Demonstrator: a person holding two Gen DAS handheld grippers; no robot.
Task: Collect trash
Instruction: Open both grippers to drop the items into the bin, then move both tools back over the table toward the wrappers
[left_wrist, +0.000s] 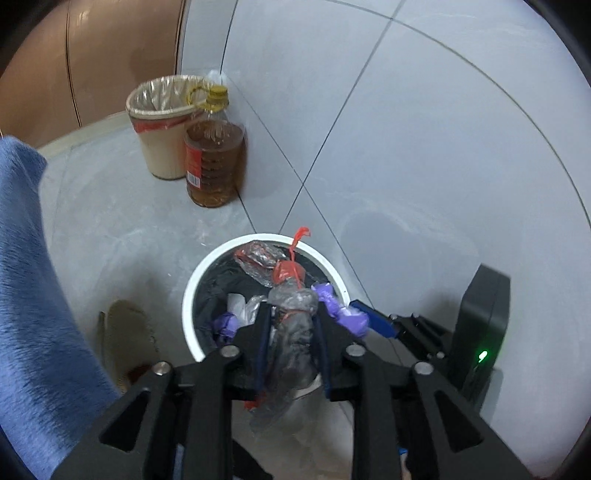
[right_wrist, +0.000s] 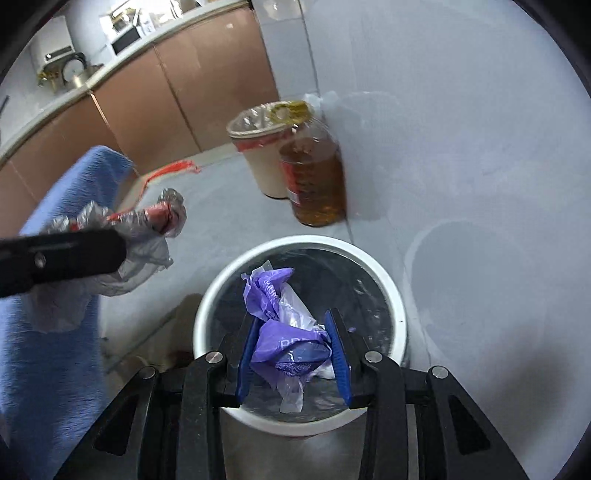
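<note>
Left gripper (left_wrist: 291, 317) clamped on clear crumpled wrapper (left_wrist: 291, 332) with red ties, above white bin (left_wrist: 192, 295) rim; right gripper (right_wrist: 293, 347) pinches purple bag (right_wrist: 288, 343) over bin mouth; oil bottle (right_wrist: 317, 177) beyond, against wall

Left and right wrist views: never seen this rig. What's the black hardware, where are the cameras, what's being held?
There is no robot here. A person carries a pair of hand-held tongs in each hand, and a fisheye camera on each looks forward along its two fingers, so the black bars at the bottom of each picture are the tongs themselves.

In the left wrist view, the left tongs are shut on a clear plastic wrapper with red tape, above a white bin with a black liner.

In the right wrist view, the right tongs are shut on a crumpled purple bag over the same bin; the left tongs appear at the left.

On the tiled floor behind stand a beige lined bin and a bottle of amber oil.
</note>
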